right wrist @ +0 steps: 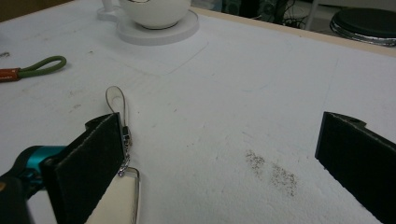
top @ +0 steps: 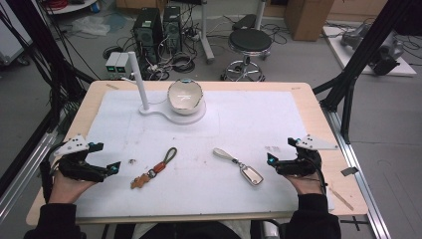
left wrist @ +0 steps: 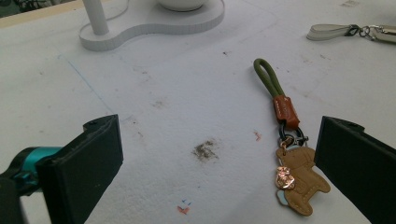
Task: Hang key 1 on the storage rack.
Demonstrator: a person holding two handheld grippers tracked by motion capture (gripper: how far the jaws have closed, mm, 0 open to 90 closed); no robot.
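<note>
Two keychains lie on the white mat (top: 239, 119). One has a green cord loop (top: 170, 154) (left wrist: 268, 77) (right wrist: 42, 65), an orange leather tab and a tan bear charm (top: 141, 181) (left wrist: 299, 179). The other has a pale strap (top: 222, 154) (right wrist: 114, 100) (left wrist: 329, 31) and a cream fob (top: 252, 175) (right wrist: 116, 200). My left gripper (top: 105, 157) (left wrist: 219, 177) rests open at the mat's left, with the bear charm just inside its right jaw and untouched. At the right, my right gripper (top: 281, 151) (right wrist: 219, 163) is open, the fob beside its left jaw.
A white stand (top: 171, 115) (left wrist: 154, 23) with an upright post (top: 139, 79) carries a white bowl (top: 185, 96) (right wrist: 154, 11) at the back centre. A small metal bit (top: 132, 161) lies near the left gripper. Beyond the table are a stool (top: 250, 42), computers and cables.
</note>
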